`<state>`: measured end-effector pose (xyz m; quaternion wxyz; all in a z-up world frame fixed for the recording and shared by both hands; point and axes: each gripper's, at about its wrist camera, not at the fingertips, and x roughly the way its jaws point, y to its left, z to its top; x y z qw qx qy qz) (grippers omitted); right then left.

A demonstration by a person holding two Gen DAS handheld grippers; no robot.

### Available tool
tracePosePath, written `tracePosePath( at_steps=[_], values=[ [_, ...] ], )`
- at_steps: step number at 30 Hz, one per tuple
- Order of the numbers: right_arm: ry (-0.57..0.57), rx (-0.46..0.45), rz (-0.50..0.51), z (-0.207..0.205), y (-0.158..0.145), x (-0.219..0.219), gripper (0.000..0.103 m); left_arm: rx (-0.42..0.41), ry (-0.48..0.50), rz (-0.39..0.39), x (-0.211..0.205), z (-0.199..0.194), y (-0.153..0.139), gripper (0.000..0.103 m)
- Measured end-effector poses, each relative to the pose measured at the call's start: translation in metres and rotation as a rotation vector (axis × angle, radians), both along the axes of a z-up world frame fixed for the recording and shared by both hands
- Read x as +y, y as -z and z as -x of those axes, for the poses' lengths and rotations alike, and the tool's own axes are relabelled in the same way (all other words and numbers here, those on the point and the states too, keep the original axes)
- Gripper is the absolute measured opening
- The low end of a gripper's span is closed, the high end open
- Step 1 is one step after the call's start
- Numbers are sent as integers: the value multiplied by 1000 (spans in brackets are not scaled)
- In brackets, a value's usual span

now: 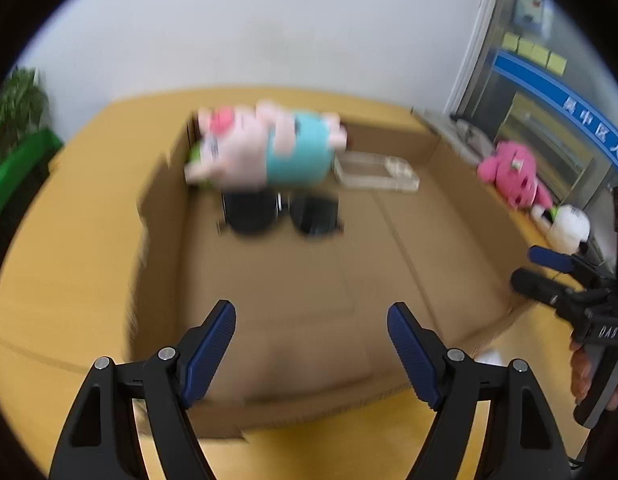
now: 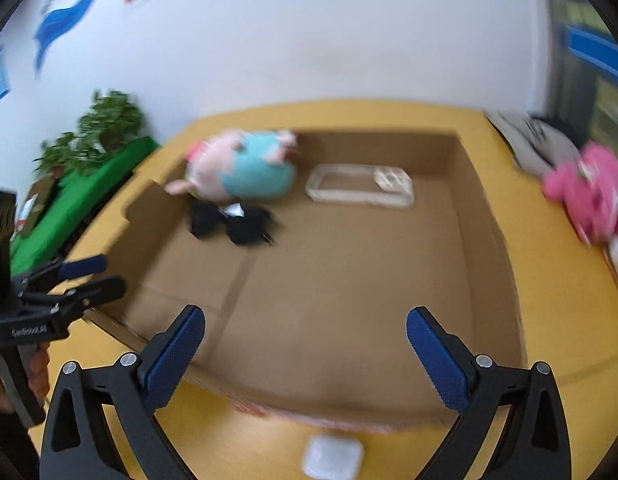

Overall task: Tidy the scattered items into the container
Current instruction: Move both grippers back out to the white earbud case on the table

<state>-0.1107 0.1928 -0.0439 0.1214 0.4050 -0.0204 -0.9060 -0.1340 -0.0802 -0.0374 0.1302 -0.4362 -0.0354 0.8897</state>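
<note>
An open cardboard box (image 1: 161,216) (image 2: 485,240) sits on a yellow table. At its far end lie a pink pig plush in a teal dress (image 1: 265,148) (image 2: 249,168), black sunglasses (image 1: 281,212) (image 2: 233,220) and a clear phone case (image 1: 375,170) (image 2: 361,182). My left gripper (image 1: 311,306) (image 2: 109,272) hovers open over the box's near left part, nothing between its fingers. My right gripper (image 2: 305,312) (image 1: 527,266) is open and empty above the near edge. A pink plush (image 1: 513,172) (image 2: 593,192) and a white plush (image 1: 569,226) lie outside, right of the box.
A small white square item (image 2: 333,458) lies on the table just in front of the box. A potted plant (image 2: 101,128) and a green object (image 2: 89,188) stand beyond the table's left edge. A white wall runs behind the table, with glass panels at the right.
</note>
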Motion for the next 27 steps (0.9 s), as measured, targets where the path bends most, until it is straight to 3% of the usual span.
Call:
tracePosePath(
  at_steps=[4, 9, 14, 21, 24, 27],
  values=[
    [31, -10, -71, -9, 22, 17, 103, -22, 0, -30, 7, -14, 17, 78],
    [41, 1, -71, -18, 27, 35, 102, -7, -20, -18, 15, -22, 17, 78],
    [23, 33, -49, -28, 18, 43, 102, 63, -51, 27, 17, -33, 2, 78],
    [1, 43, -20, -62, 12, 48, 102, 137, 4, -35, 36, -68, -20, 78],
    [3, 14, -11, -78, 21, 45, 102, 111, 68, -78, 54, -80, -13, 78],
    [-17, -44, -4, -87, 44, 36, 102, 35, 103, -142, 69, -82, 5, 78]
  ],
)
